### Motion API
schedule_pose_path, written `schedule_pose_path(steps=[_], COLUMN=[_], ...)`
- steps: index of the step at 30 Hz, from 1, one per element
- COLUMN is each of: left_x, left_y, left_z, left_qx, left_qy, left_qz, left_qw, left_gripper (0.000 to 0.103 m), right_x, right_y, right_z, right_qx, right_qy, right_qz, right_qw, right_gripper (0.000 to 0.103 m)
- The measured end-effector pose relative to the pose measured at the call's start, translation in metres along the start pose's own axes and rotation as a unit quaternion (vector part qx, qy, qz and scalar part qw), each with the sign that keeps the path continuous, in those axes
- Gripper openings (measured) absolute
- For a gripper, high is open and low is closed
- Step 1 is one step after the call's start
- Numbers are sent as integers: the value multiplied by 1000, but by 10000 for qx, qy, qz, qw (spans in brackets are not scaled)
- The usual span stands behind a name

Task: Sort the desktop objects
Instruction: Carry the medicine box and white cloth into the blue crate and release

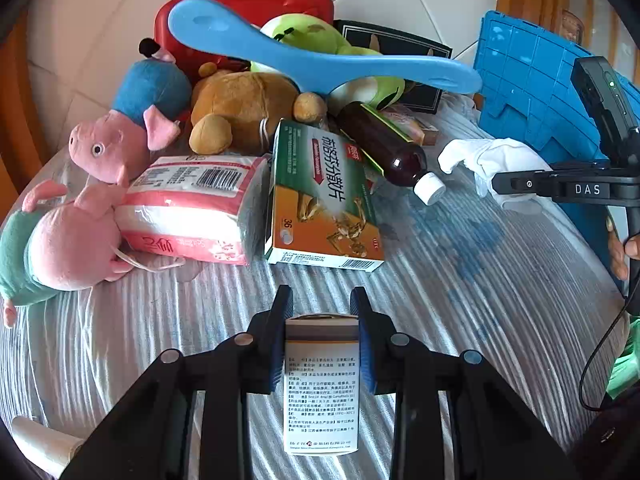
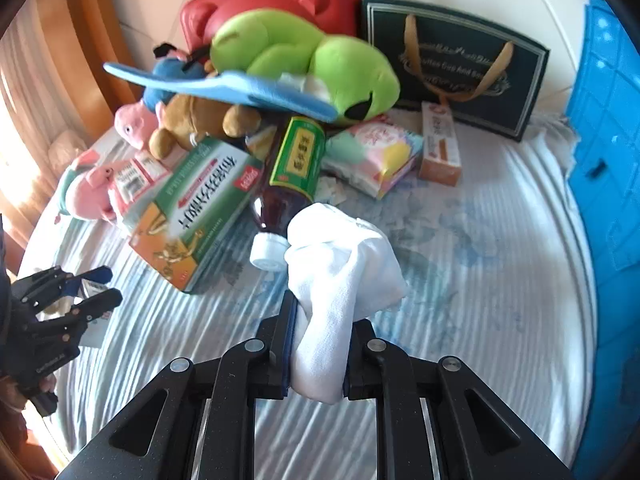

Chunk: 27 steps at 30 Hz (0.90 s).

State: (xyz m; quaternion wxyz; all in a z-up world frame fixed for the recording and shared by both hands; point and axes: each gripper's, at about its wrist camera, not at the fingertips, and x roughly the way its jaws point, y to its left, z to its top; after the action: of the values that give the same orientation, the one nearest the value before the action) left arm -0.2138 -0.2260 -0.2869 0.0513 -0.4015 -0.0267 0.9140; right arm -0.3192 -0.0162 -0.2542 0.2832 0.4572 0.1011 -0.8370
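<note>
White cloth [image 2: 344, 256] is pinched in the right gripper [image 2: 318, 344], jaws shut tight on it, bulk bunched out past the tips toward 12 o'clock. Left gripper [image 1: 322, 312] is clamped on a small medicine box [image 1: 322, 384], narrow gap, long axis running along the fingers. Blue crate [image 2: 608, 184] stands at 3 o'clock of the right gripper, so I'd judge the right hand the nearer one. Dark bottle [image 2: 292, 176] lies with its cap touching the cloth, likely to snag.

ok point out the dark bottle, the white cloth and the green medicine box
dark bottle [image 2: 294, 168]: right wrist view, on its green label
white cloth [image 2: 340, 264]: right wrist view, on its bunched middle
green medicine box [image 1: 320, 196]: left wrist view, on its printed top face
</note>
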Motion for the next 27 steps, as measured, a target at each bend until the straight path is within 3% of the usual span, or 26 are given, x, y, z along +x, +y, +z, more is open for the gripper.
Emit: schedule_pose_path(steps=[7,16,21,27], left_x=[-25,-80,-114,-160], left_y=[-19,-73,-126,-223], left_z=[11,69,122,190], left_qx=[194,905,1566,2293], left_qy=[-237,-971,-1518,-2285], left_qz=[-78,-556,-1071,-1820], left_qw=[9995,9896,9700,9285], left_gripper=[29,29,29,29], right_x=[-54,-149,-226,-332], right_y=[16,17,10,-20], right_z=[-3,1,-5,-25], right_qx=[-38,66,204,518], right_qy=[-554,-1436,-2024,-2810], right_qz=[-128,-496,-974,-1770], right_qw=[9984,9884,9742,9418], right_gripper=[17,17,17,17])
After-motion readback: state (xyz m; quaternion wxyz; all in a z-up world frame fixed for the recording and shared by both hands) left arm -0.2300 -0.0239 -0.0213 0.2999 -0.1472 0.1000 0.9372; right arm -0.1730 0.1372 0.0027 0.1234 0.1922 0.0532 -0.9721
